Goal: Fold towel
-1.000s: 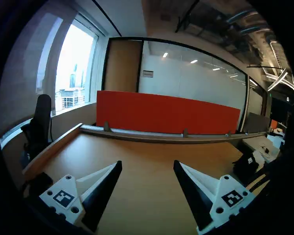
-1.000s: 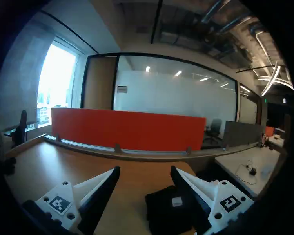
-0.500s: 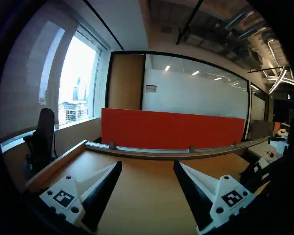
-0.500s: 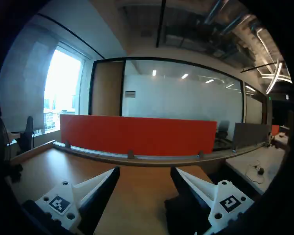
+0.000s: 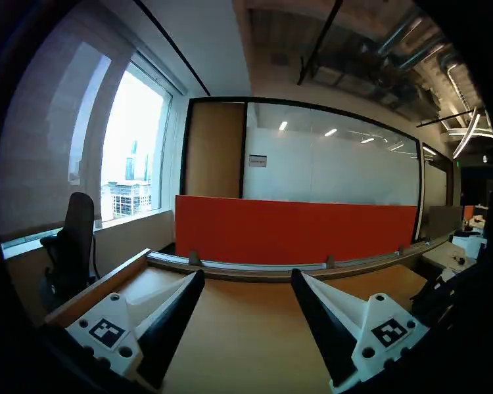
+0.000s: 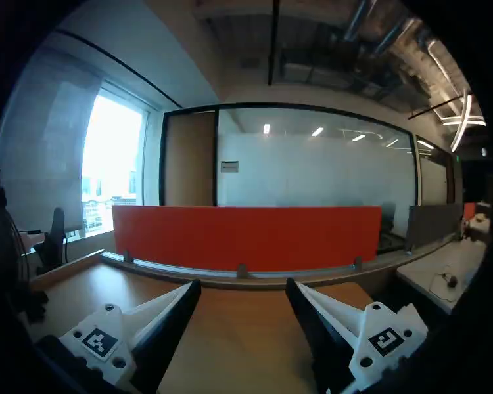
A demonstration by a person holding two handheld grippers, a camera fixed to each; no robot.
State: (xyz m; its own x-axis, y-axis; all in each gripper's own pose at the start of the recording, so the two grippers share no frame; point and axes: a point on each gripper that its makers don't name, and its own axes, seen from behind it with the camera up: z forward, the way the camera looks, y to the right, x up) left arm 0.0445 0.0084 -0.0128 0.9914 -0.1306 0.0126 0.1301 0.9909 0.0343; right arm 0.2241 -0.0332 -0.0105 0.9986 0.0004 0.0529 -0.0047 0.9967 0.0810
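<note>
Left gripper [image 5: 246,272]: its two white-and-black fingers [image 5: 171,315] stand wide apart, with nothing between them but bare wood. Right gripper [image 6: 242,282]: its jaws are spread equally wide and are also empty. Both are held level, looking out across a wooden desk [image 5: 246,341] rather than down at it.

Beyond the fingertips the desk runs to a grey rail [image 5: 259,266] at its far edge, and behind that stands an orange divider [image 5: 292,230]. Farther off is a glass wall [image 5: 325,164]. A bright window [image 5: 131,164] is on the far left, with a dark office chair [image 5: 72,243] below it. In the right gripper view a white desk [image 6: 437,269] lies to the right, with a small cable on it.

Where the towel lies cannot be told from these views. It is probably low and near, under the line of sight of both cameras.

The step in hand looks like the approach to the first grasp. To do it well, tip both grippers down until the cloth comes into sight before closing anything. Keep the jaws wide and pick two corners of the same edge, one per gripper. Come in low along the desk so each lower finger slides under a single layer, and close both together so the edge lifts evenly.
</note>
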